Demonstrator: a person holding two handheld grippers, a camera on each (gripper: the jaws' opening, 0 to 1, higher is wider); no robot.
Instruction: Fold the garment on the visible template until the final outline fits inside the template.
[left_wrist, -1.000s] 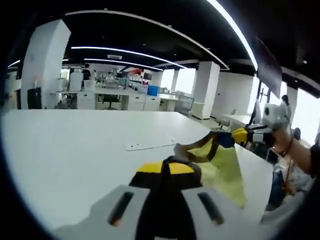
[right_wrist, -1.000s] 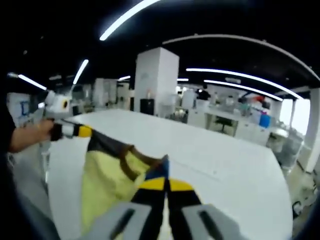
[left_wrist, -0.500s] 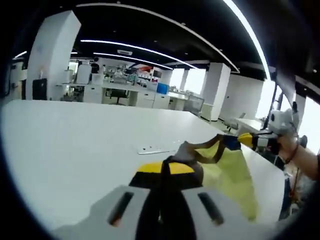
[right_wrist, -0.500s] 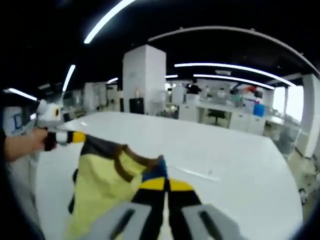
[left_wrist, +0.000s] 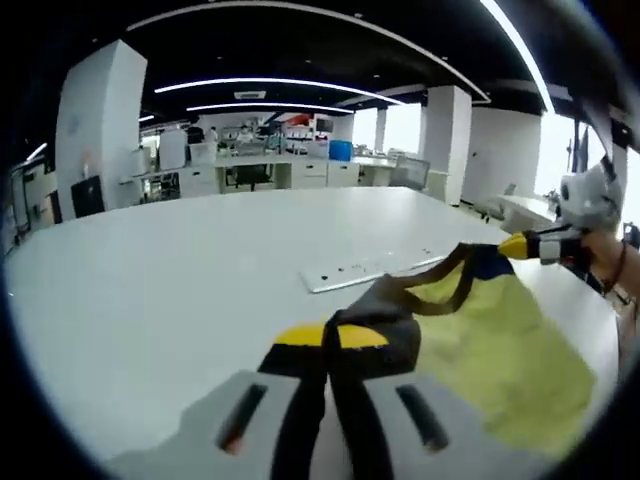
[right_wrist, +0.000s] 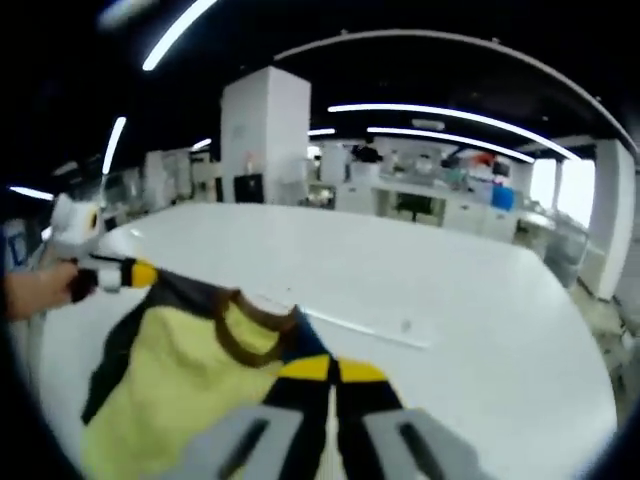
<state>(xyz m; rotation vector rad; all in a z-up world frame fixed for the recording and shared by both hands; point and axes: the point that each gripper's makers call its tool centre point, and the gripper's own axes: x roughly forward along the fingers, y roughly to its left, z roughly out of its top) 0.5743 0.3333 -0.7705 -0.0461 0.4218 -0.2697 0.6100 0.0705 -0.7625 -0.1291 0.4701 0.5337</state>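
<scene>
No fold is made yet, by my judgement: the garment (left_wrist: 490, 335) hangs stretched in the air between the two grippers, above the tabletop (left_wrist: 180, 270). The left gripper (left_wrist: 330, 345) has its fingers closed on one dark shoulder; the right gripper (right_wrist: 330, 372) has its fingers closed on the other, at 6 o'clock in each view. Yellow body, brown neckband (right_wrist: 245, 335). No template outline can be made out on the tabletop, so laying flat and every fold remain. A flat white strip (left_wrist: 375, 272) lies on the tabletop just beyond the garment, toward 12 o'clock, and may get covered. Desks and a pillar (right_wrist: 262, 140) stand well apart.
</scene>
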